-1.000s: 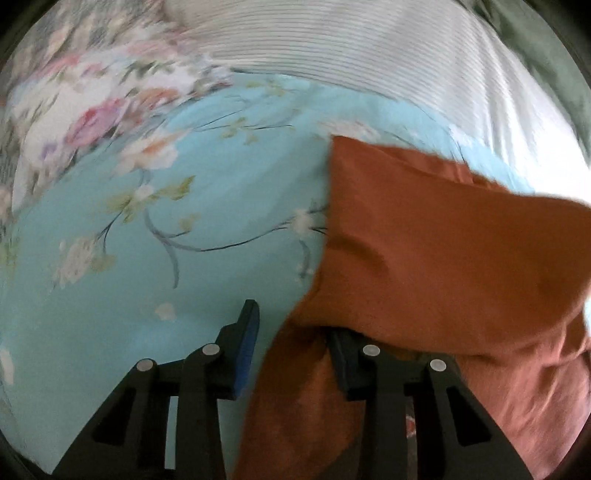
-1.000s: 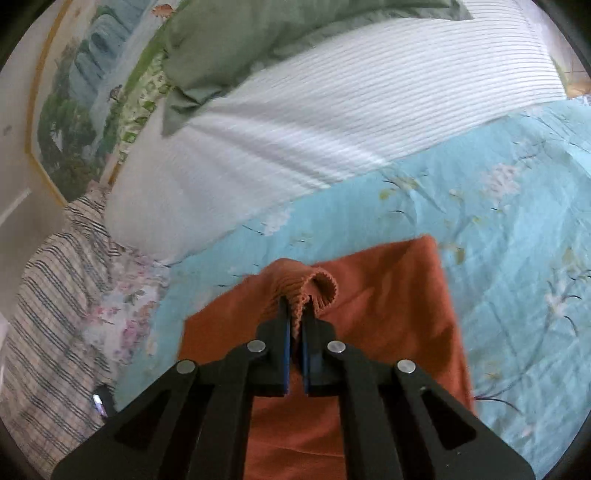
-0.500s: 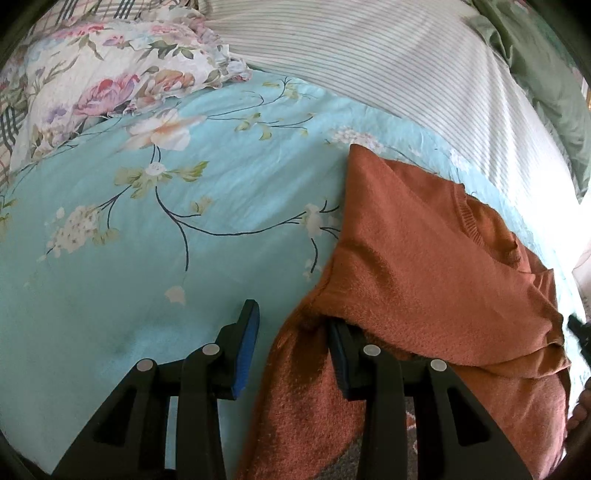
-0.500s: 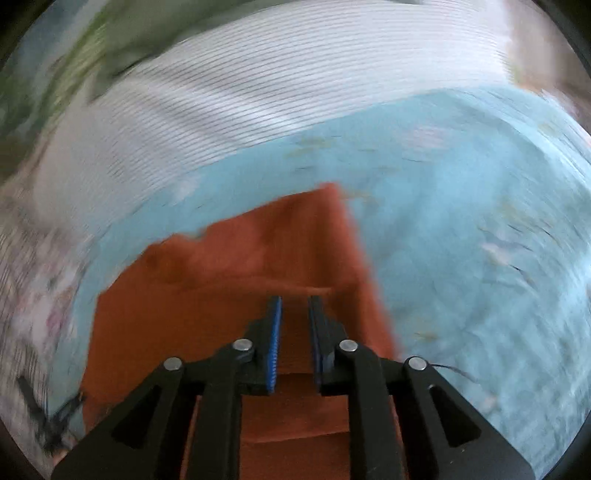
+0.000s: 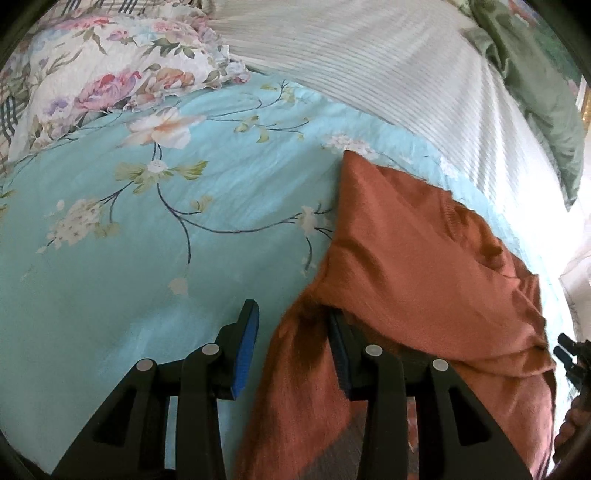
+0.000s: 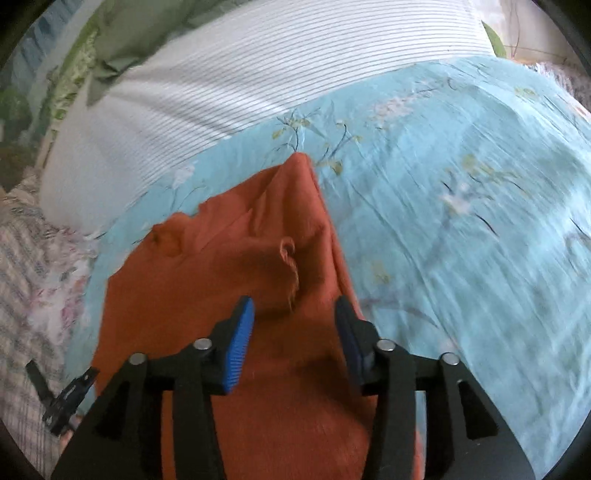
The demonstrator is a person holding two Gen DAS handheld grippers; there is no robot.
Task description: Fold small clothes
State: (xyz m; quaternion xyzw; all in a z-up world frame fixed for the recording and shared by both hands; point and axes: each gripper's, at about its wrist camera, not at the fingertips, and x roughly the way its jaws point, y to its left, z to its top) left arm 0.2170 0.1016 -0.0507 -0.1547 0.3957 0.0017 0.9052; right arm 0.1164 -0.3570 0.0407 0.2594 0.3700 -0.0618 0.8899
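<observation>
Hovering wide apart, the right gripper sits over the rust-orange knit top, folded on the turquoise floral bedsheet. The left gripper, fingers spread, straddles the top's edge beside a striped pillow.

Folded garment lies on the bed sheet, toward the right side in the left wrist view. Left hand-held gripper straddles the garment's left edge: one finger over bare sheet, the other tucked under the folded layer. Right hand-held gripper hangs over the garment's near half, fingers spread apart either side of a small crease. Striped pillow sits behind the garment; a cloth lies behind it. Flowered pillow at far left.
</observation>
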